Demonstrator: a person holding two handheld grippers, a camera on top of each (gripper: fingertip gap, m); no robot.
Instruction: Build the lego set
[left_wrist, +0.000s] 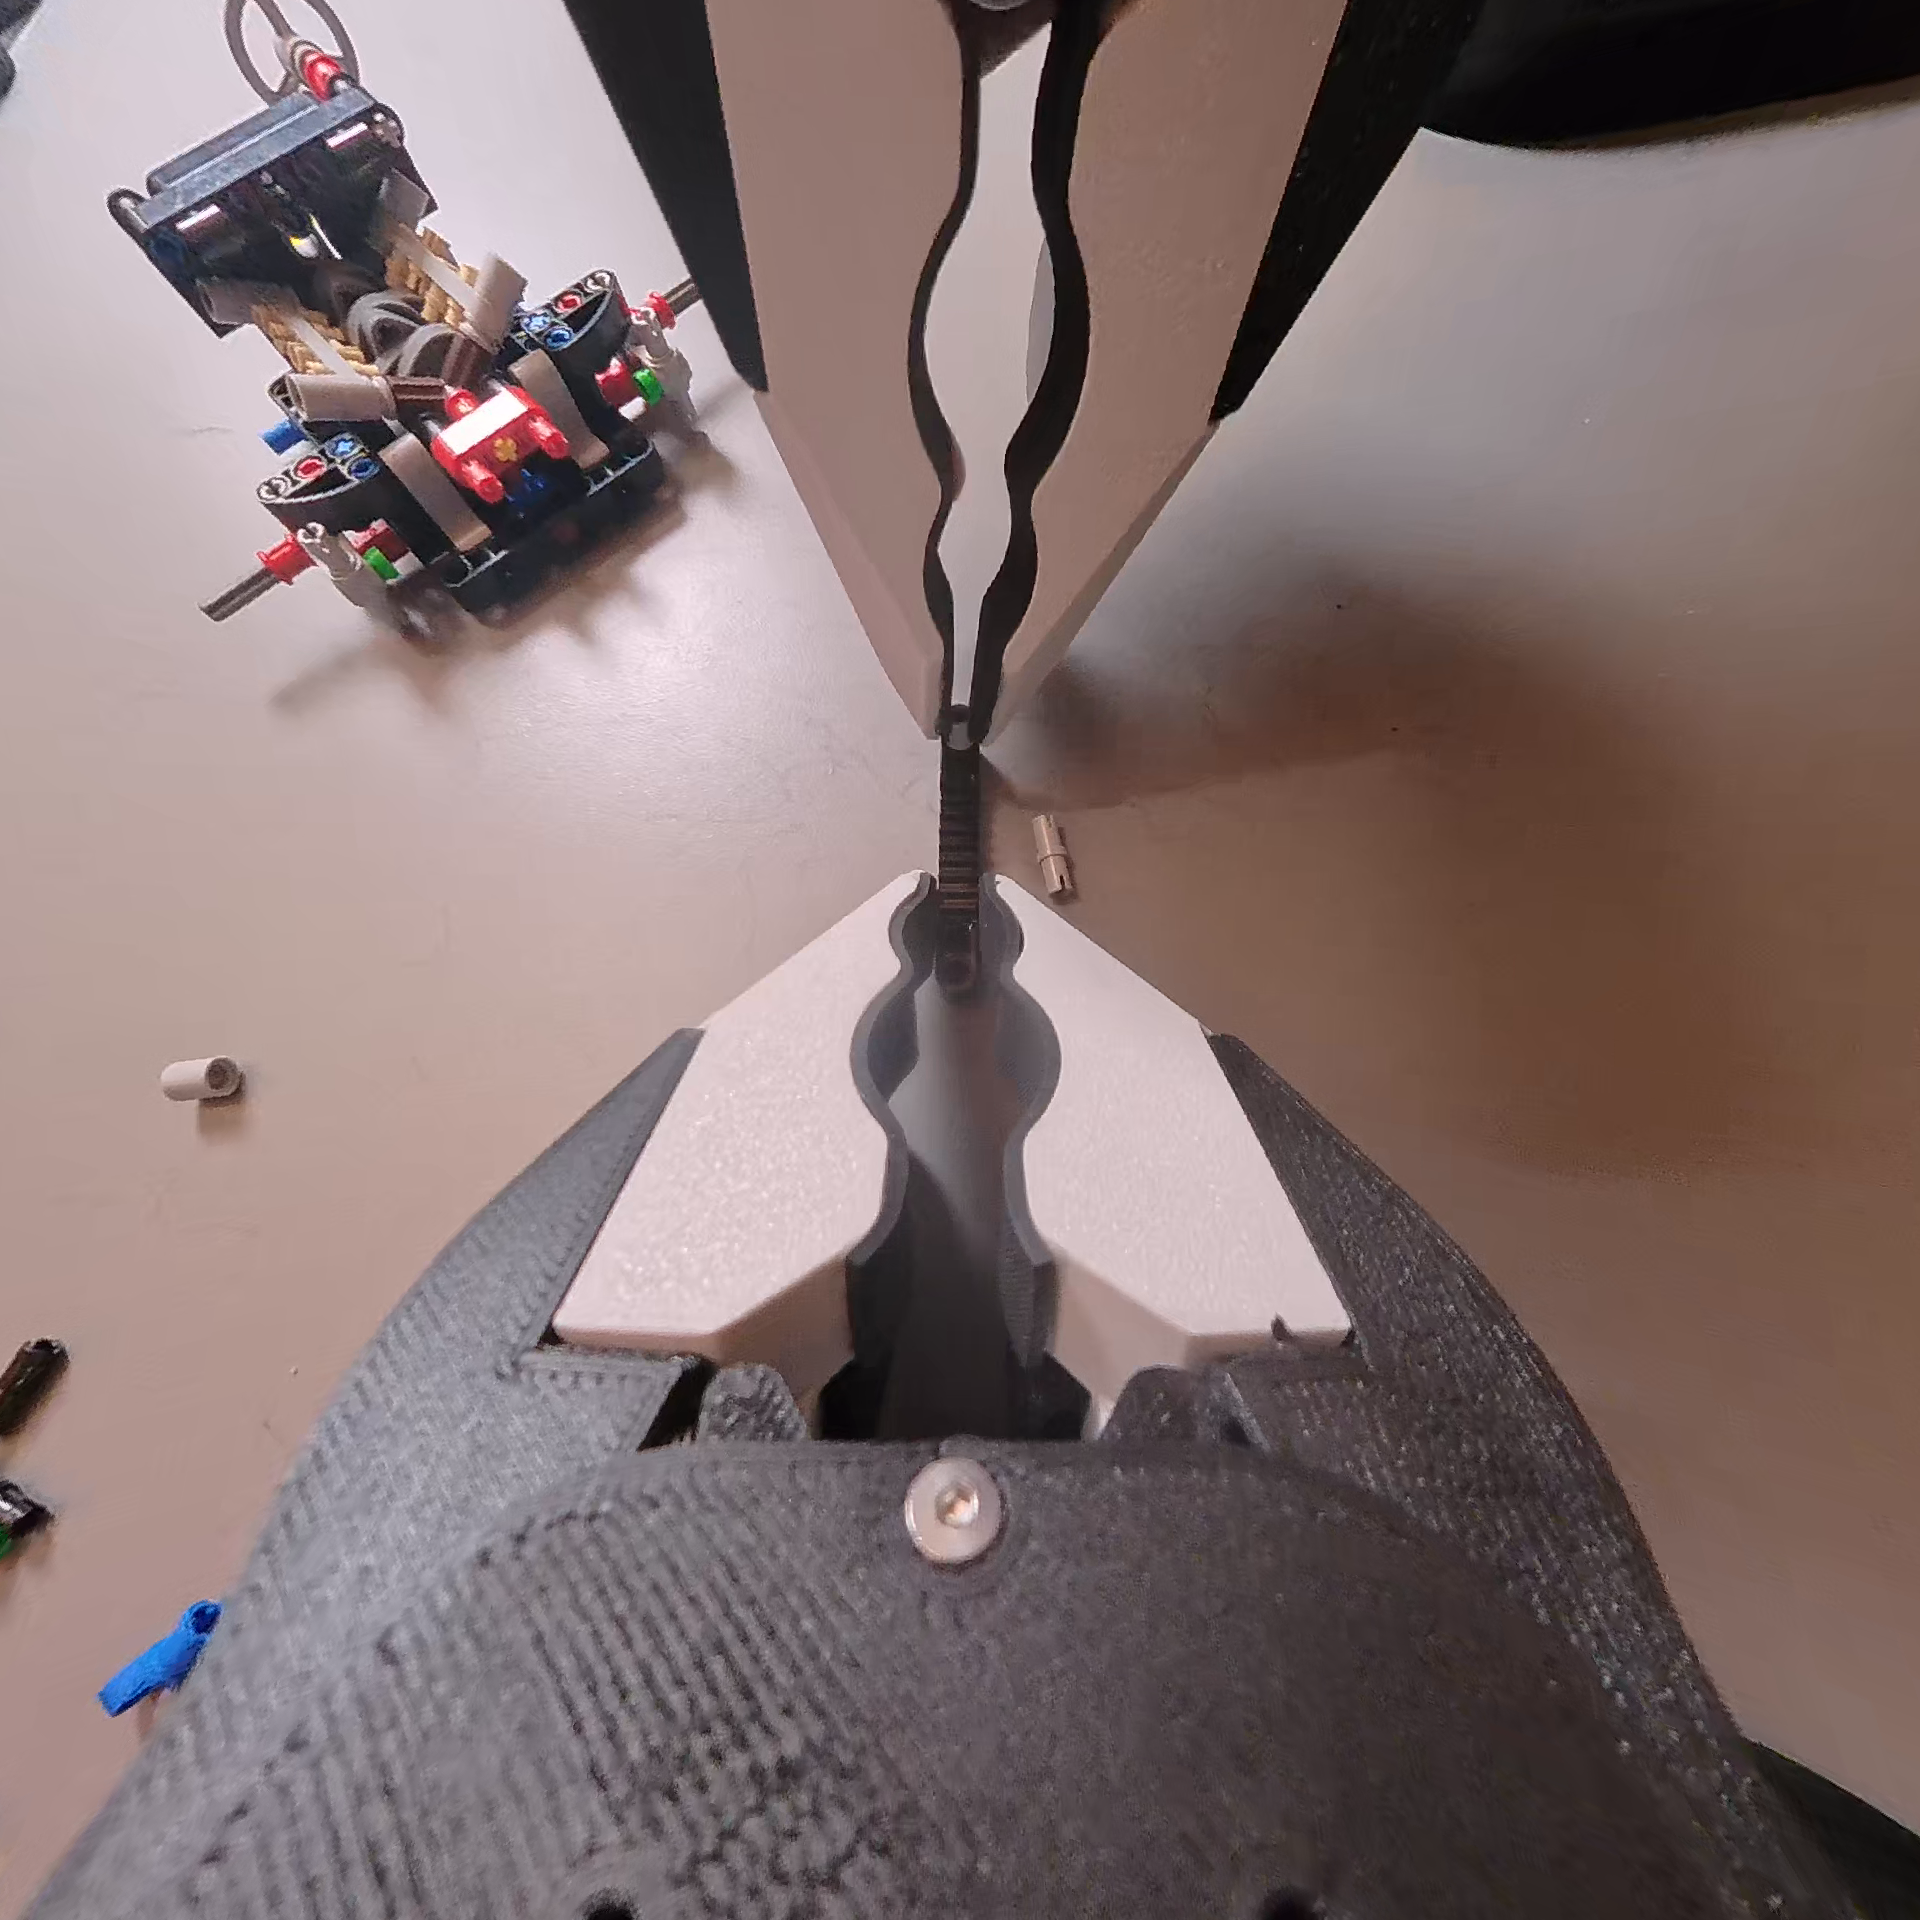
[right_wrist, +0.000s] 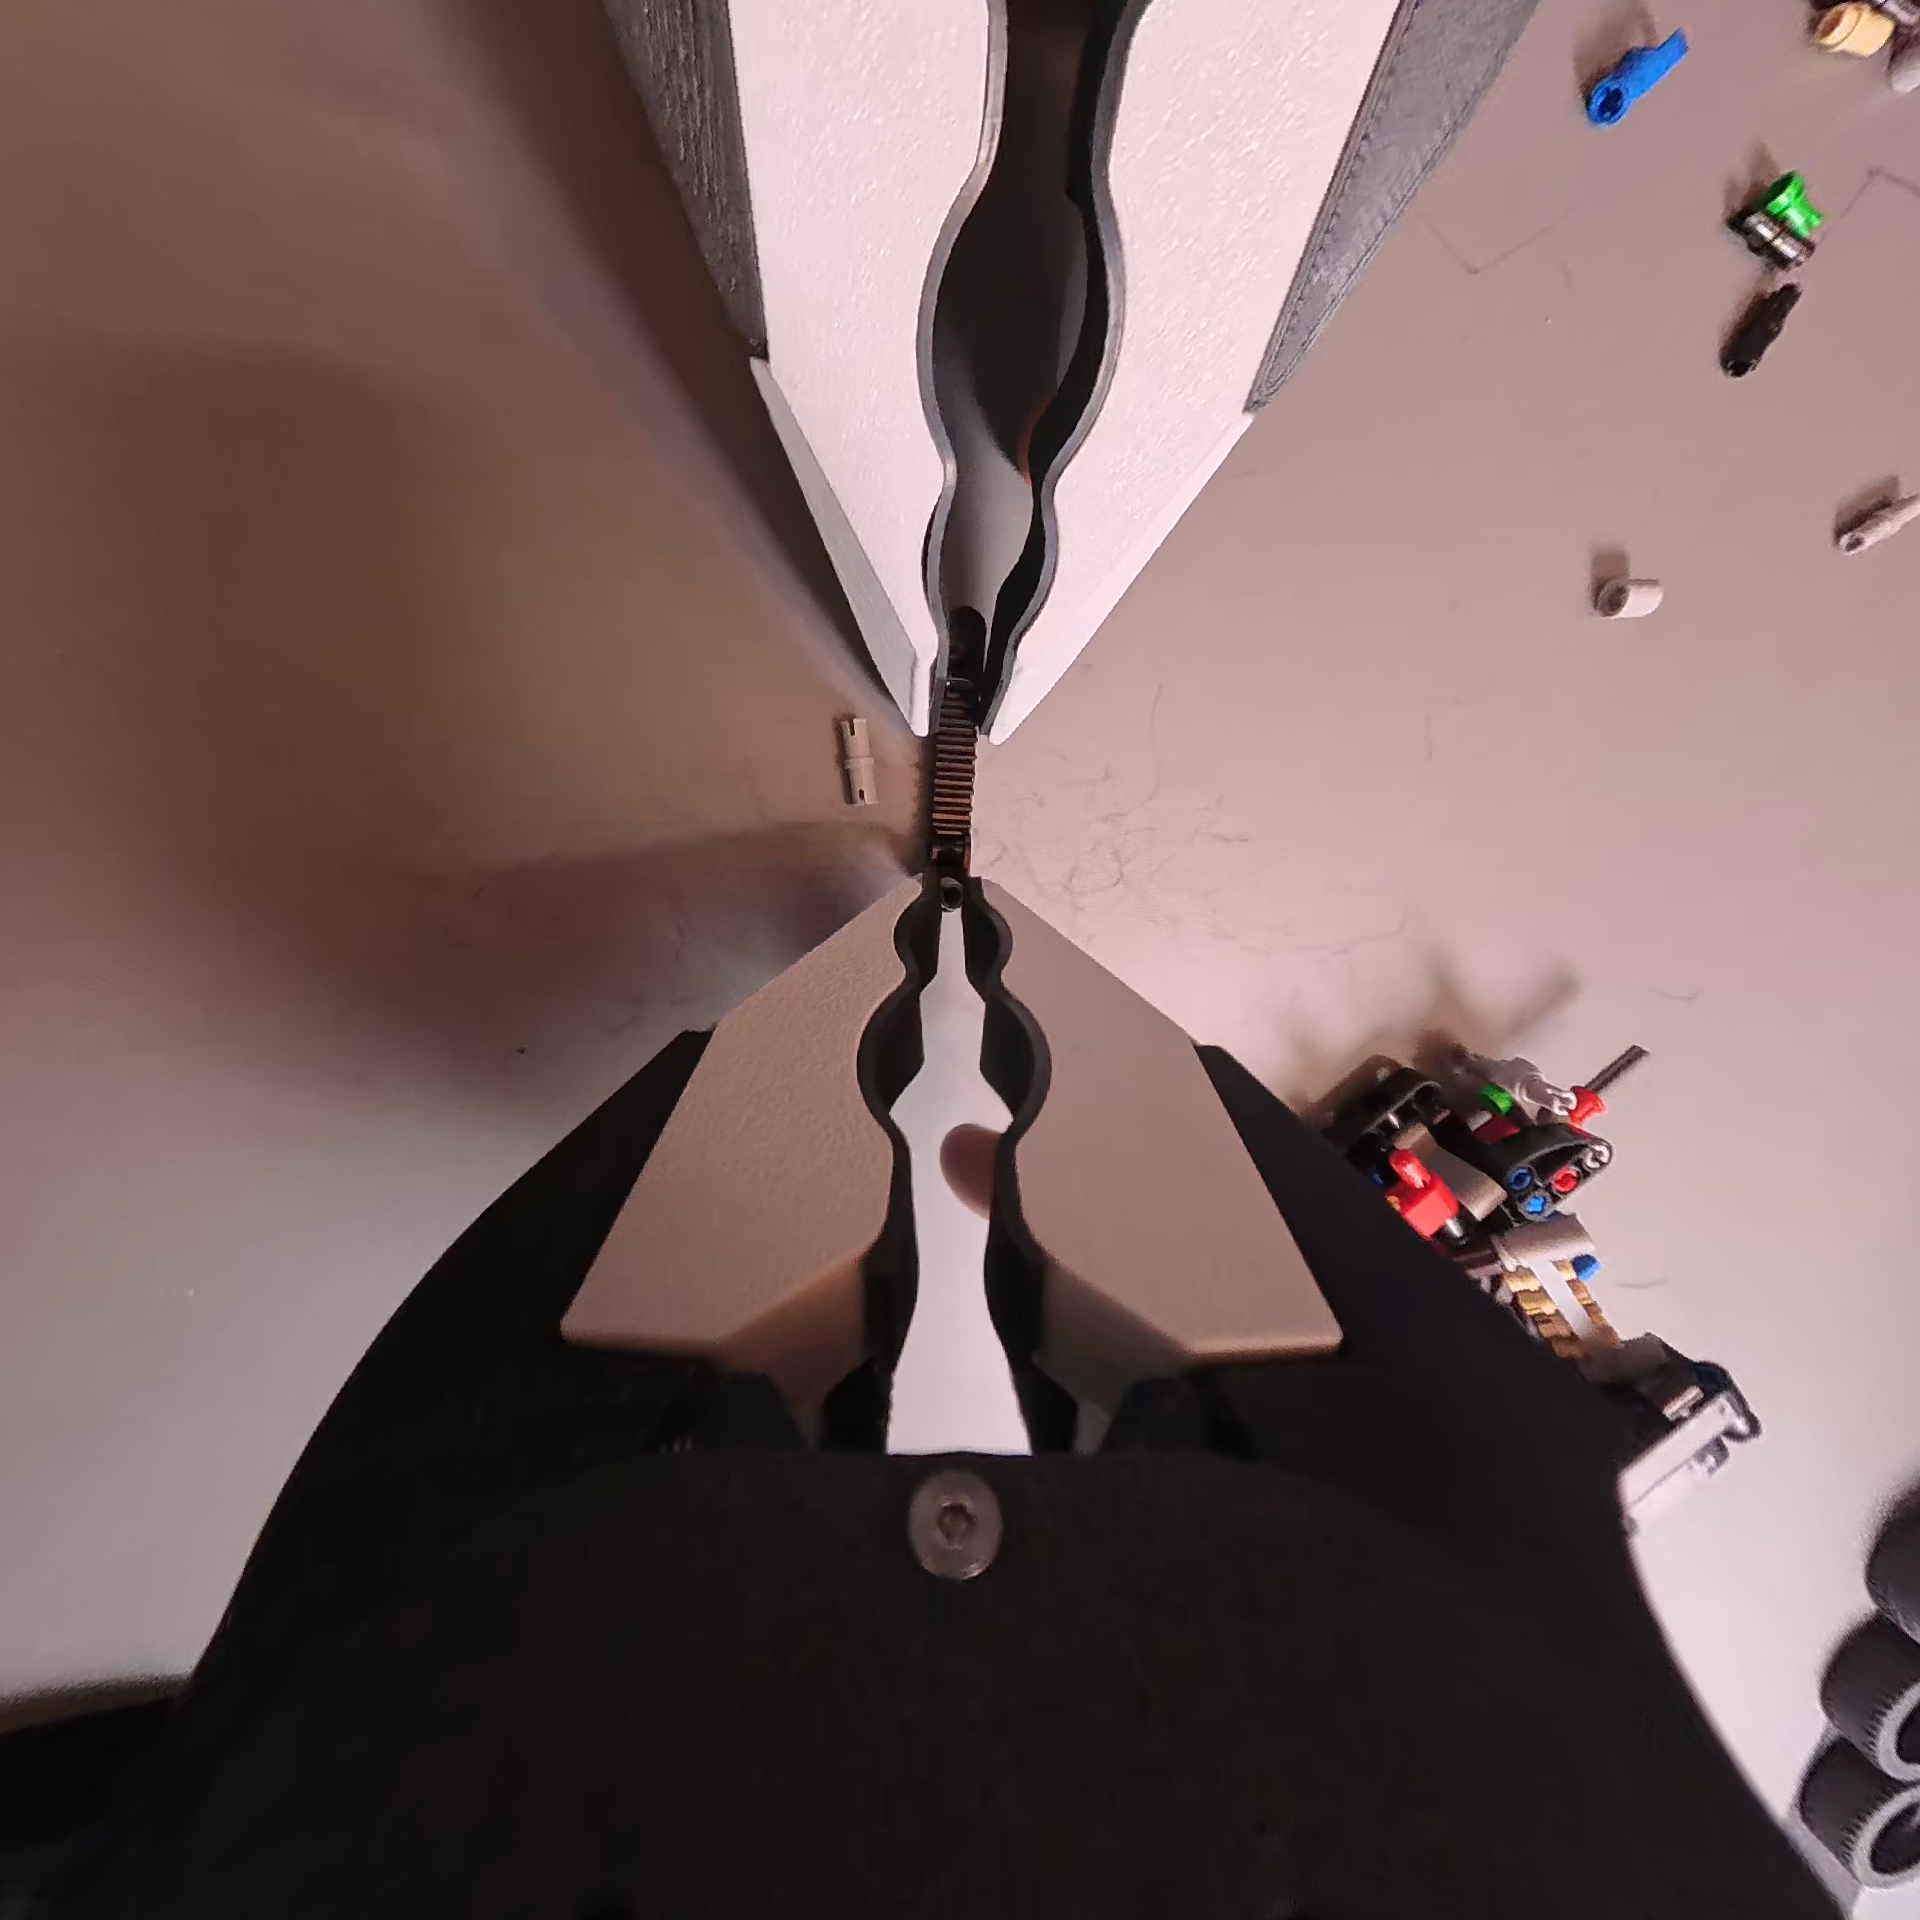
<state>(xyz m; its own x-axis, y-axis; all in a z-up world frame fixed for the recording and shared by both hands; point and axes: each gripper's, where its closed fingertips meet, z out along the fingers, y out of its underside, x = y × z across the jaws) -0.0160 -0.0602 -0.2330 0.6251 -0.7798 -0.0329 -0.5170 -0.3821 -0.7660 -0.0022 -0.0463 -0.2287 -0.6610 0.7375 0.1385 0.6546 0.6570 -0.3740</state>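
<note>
A black toothed lego rack piece hangs above the beige table between my two grippers, which face each other tip to tip. My left gripper is shut on its near end. My right gripper is shut on its other end, and the rack also shows in the right wrist view. The right gripper appears from above in the left wrist view; the left gripper appears from above in the right wrist view. The part-built lego vehicle stands at the upper left; it also shows in the right wrist view.
A small tan pin lies just beside the rack; it also shows in the right wrist view. Loose parts lie about: a grey sleeve, a blue piece, a green-and-black piece, a black pin. Grey tyres sit at the lower right. Less than 4 cm separates the two grippers' tips. My left tips are roughly 15 centimetres from the blue piece. It is also in sight in the left wrist view.
</note>
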